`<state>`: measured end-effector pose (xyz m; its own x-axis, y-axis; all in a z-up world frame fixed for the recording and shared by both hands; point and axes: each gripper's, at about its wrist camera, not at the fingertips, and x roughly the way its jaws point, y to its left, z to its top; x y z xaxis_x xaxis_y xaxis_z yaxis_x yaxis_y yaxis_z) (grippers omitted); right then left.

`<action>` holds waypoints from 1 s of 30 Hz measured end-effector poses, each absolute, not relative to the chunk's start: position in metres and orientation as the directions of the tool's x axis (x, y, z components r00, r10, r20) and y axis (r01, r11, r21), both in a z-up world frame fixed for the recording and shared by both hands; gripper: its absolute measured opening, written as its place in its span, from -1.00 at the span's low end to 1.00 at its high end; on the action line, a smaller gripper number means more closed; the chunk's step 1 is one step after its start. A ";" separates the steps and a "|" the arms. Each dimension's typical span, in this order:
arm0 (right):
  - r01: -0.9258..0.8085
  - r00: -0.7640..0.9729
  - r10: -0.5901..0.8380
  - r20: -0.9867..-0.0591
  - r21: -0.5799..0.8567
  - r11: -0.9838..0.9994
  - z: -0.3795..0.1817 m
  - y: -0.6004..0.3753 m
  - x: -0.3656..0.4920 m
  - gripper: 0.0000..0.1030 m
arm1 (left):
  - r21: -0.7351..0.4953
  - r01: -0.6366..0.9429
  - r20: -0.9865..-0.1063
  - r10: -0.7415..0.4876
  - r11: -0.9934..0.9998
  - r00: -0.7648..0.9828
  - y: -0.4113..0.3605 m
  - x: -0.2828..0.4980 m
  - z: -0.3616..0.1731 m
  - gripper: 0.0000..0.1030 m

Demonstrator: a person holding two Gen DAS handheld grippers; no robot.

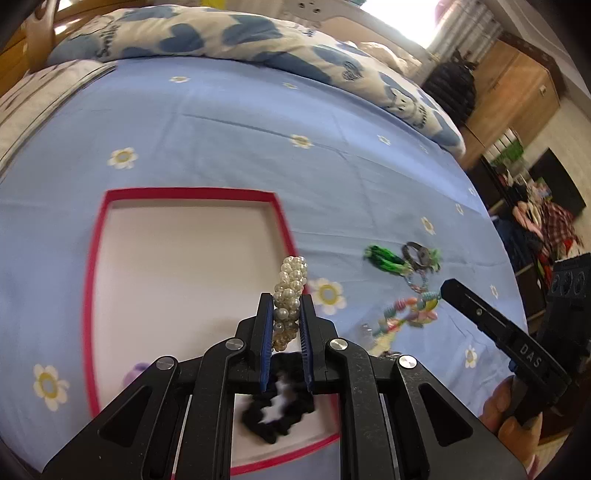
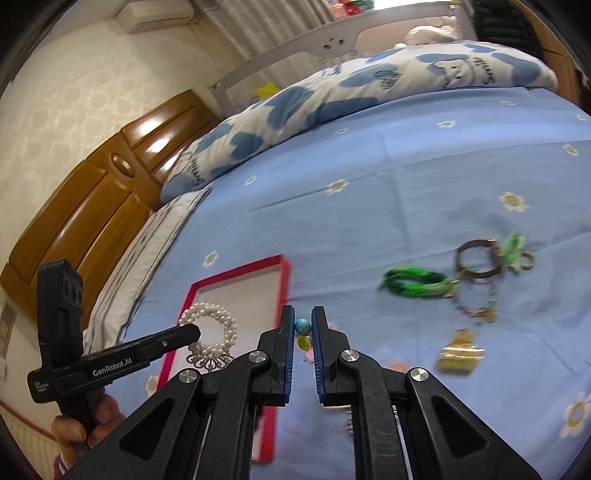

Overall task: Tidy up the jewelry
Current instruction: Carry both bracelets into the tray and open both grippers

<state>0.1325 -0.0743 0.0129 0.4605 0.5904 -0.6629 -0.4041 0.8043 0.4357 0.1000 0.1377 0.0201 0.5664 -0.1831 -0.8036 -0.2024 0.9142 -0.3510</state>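
My left gripper (image 1: pixel 287 306) is clamped on the pearl bracelet (image 1: pixel 290 291), held over the red-rimmed tray (image 1: pixel 96 240), above a black scrunchie (image 1: pixel 275 410) already lying in it. My right gripper (image 2: pixel 303 332) pinches the colourful bead strand (image 2: pixel 302 326) just beside the tray. Step in hand, I judge: depositing. Next: lower, release onto bare tray floor. Beyond, green cord bracelet (image 2: pixel 417 283), metal bangle (image 2: pixel 478 258) and gold clip (image 2: pixel 460 356) wait on the blue flowered bedsheet (image 1: pixel 258 140). Farther: patterned quilt (image 1: pixel 184 33), wooden headboard (image 2: pixel 92 199).
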 end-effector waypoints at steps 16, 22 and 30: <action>-0.530 0.340 0.679 -0.650 0.464 0.709 0.010 0.025 0.111 -0.83 | -0.365 -0.324 -0.831 -0.147 0.873 0.537 0.195 0.076 -0.004 -0.77; -0.528 0.305 0.673 -0.674 0.468 0.709 -0.013 0.047 0.109 -0.83 | -0.355 -0.374 -0.855 -0.135 0.857 0.501 0.211 0.076 -0.028 -0.77; -0.502 0.247 0.610 -0.753 0.439 0.745 -0.056 0.043 0.102 -0.83 | -0.306 -0.433 -0.880 -0.078 0.848 0.469 0.224 0.080 -0.048 -0.77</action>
